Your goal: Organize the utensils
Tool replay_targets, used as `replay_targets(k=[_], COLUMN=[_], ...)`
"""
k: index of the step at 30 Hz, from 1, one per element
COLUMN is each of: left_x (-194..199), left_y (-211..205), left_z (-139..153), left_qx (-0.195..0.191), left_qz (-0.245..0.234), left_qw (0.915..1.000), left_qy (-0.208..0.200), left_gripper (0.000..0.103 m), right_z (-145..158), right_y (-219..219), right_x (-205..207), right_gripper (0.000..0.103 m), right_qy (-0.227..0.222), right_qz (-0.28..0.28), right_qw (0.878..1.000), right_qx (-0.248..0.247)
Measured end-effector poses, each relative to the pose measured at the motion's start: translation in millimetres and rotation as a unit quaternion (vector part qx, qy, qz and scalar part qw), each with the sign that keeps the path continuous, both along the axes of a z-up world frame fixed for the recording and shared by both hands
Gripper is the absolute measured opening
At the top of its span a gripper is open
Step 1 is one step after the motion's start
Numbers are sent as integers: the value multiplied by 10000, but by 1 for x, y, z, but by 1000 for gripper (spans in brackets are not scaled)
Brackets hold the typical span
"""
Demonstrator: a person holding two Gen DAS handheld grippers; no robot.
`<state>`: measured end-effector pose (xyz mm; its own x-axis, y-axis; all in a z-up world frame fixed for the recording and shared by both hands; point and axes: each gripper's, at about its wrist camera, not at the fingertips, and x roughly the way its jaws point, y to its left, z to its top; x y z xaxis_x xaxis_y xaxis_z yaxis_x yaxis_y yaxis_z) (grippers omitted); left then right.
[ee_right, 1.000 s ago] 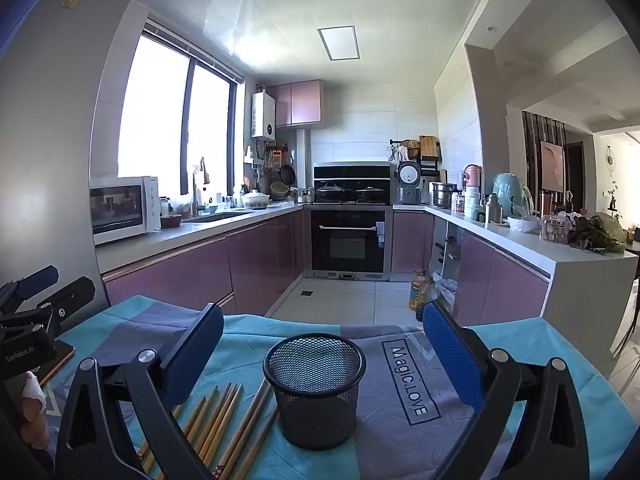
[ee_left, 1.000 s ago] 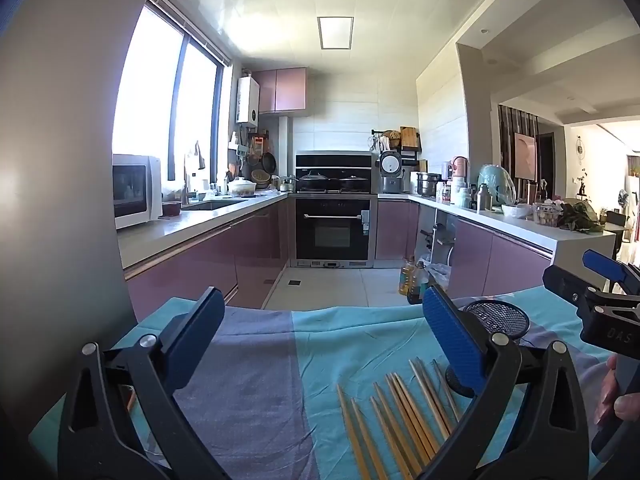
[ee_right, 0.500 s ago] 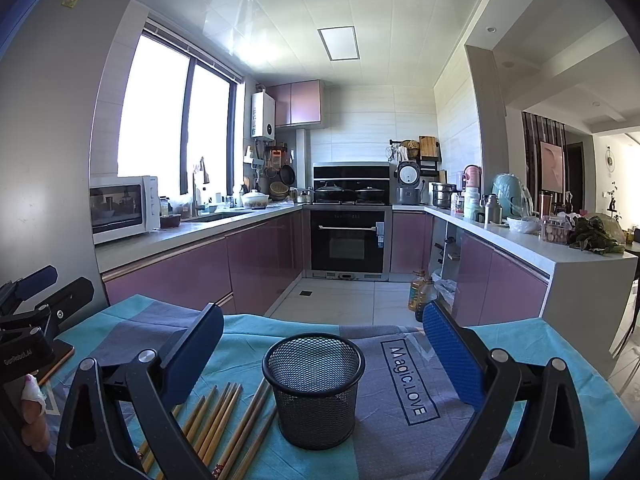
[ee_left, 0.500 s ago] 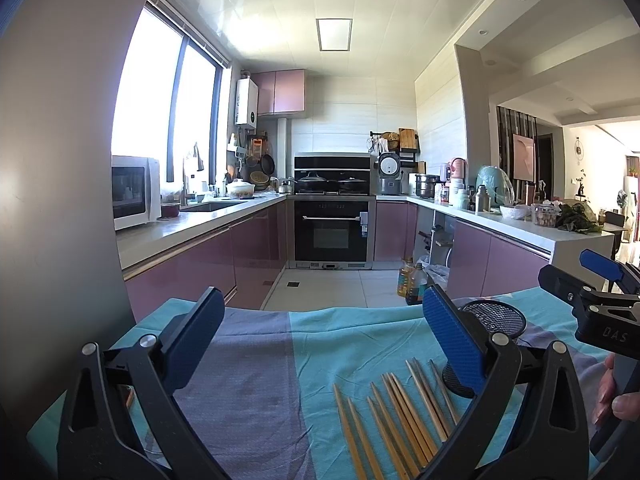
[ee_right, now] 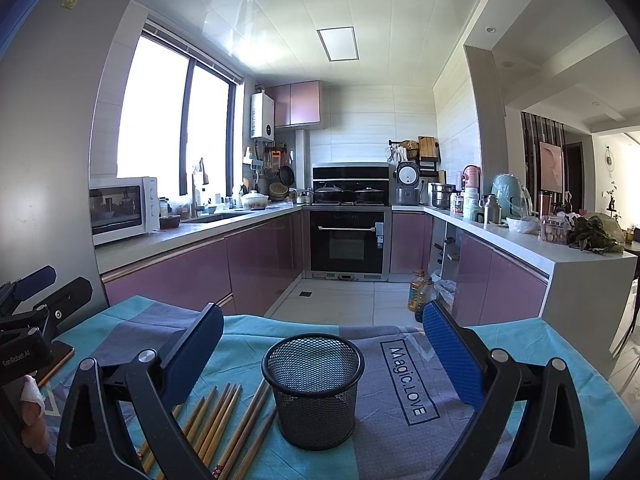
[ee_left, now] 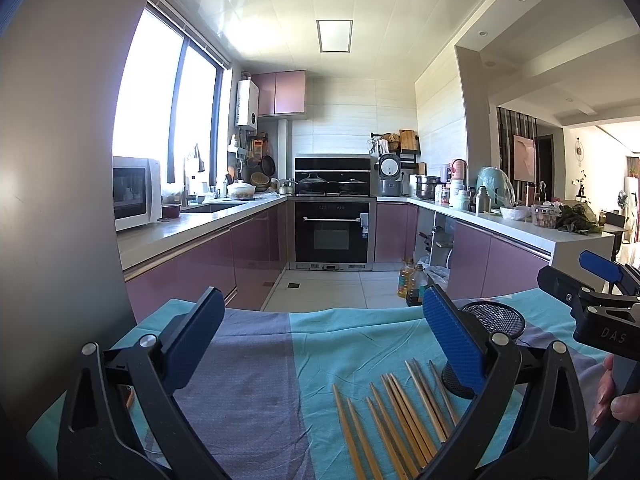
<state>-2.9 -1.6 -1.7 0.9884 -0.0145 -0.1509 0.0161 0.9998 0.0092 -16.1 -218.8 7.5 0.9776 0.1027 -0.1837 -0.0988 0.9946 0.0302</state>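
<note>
Several wooden chopsticks (ee_left: 394, 412) lie side by side on the turquoise and grey cloth (ee_left: 248, 392), just left of a black mesh cup (ee_right: 314, 388). In the left wrist view the mesh cup (ee_left: 494, 322) is partly hidden behind a blue finger pad. My left gripper (ee_left: 320, 344) hovers open above the cloth, the chopsticks (ee_right: 224, 424) below its right finger. My right gripper (ee_right: 322, 354) is open too, held over the table with the mesh cup between its fingers' lines of sight. Each gripper shows at the edge of the other's view: right gripper (ee_left: 596, 304), left gripper (ee_right: 28, 320).
The cloth-covered table ends at a far edge (ee_right: 320, 322) facing a kitchen with purple cabinets and an oven (ee_right: 346, 240). A grey fridge side (ee_left: 52, 160) rises at the left. Oil bottles (ee_right: 420, 292) stand on the floor. A person's fingers (ee_left: 616, 392) hold the right gripper's handle.
The left wrist view has shifted slightly, with the chopsticks and mesh cup drifting a little left. The right gripper stays nearly still. Both stay open.
</note>
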Motion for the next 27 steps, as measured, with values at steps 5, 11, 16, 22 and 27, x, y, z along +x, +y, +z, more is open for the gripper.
replay_targets(k=[5, 11, 16, 22, 27], left_x=[0, 0, 0, 0, 1], left_y=[0, 0, 1, 1, 1], left_z=[0, 0, 1, 1, 1], left_qx=[-5, -2, -10, -6, -9], left_qz=[10, 7, 14, 23, 17], left_qw=[10000, 10000, 10000, 10000, 10000], left_qy=[3, -1, -5, -6, -5], left_gripper=[98, 98, 98, 98, 98], right_z=[-1, -2, -2, -2, -2], right_y=[1, 1, 1, 1, 1], right_x=[0, 0, 0, 0, 0], right_gripper=[97, 97, 97, 97, 97], right_qy=[3, -1, -10, -7, -8], right_qz=[-8, -6, -7, -7, -3], right_qw=[10000, 10000, 10000, 10000, 10000], right_qx=[17, 24, 29, 30, 37])
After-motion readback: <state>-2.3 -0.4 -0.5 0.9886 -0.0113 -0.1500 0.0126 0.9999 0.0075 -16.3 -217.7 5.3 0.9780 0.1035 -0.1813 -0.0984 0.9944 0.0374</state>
